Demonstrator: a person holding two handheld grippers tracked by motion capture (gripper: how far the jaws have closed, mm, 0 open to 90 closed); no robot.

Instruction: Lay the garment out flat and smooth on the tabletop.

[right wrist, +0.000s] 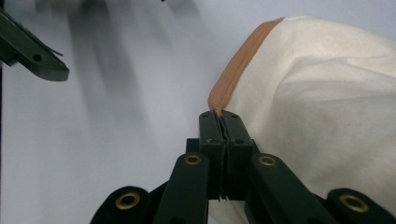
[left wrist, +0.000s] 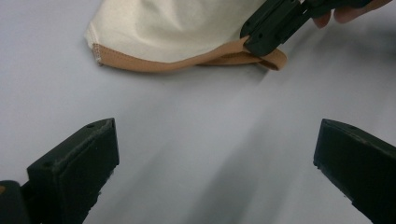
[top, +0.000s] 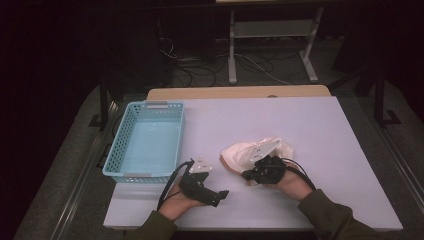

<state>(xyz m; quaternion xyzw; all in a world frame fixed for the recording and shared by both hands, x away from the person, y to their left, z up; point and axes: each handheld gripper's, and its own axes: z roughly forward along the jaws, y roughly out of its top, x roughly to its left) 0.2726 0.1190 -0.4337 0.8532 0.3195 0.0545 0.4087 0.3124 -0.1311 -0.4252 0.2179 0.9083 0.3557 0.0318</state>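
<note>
Right claw [right wrist: 224,122] clenched on cream cloth's [top: 250,150] tan hem [left wrist: 187,61]; left claw [left wrist: 215,154] released, jaws wide.

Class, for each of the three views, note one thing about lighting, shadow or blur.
High view: dark surroundings, lit table. Left gripper view: soft shadows on the table, cloth sharp. Right gripper view: smeared shadows at top left, right gripper crisp on the cloth's tan hem.
</note>
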